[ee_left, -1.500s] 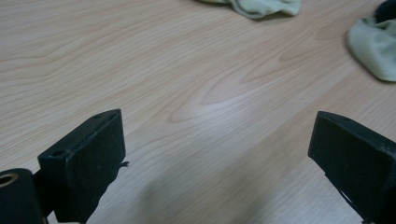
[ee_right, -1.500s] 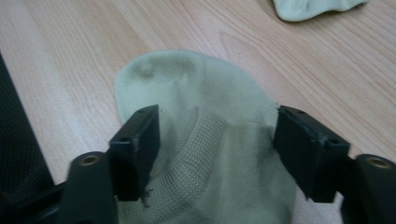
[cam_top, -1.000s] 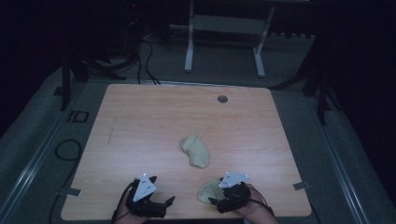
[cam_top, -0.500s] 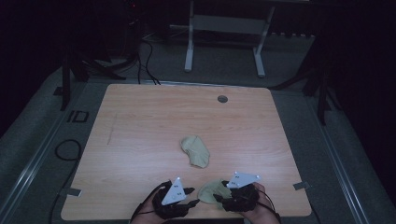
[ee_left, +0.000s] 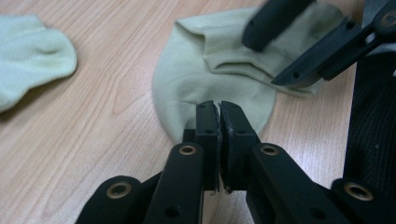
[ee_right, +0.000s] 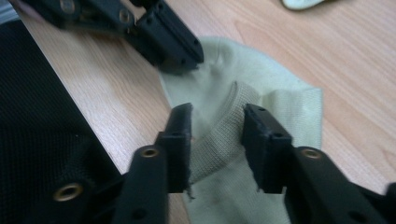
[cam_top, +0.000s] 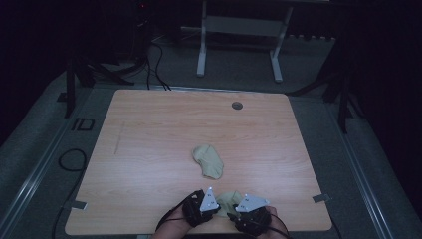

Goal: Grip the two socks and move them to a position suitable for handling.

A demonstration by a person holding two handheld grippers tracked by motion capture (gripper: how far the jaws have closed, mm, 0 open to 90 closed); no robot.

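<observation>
Sock (ee_right: 243, 154), ribbed knit cuff, btwn right gripper (ee_right: 215, 123) jaws.

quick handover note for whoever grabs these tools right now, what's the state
Left tool: jaws shut on the rounded edge of the near sock, at the table's front edge.
Right tool: jaws open, straddling the ribbed cuff of that same sock, not closed on it.
Second sock: lies loose nearer the table's middle, apart from both tools.
Done: one end of the near sock pinched.
Left: probably close the right tool on the cuff, then bring the two socks together.
</observation>
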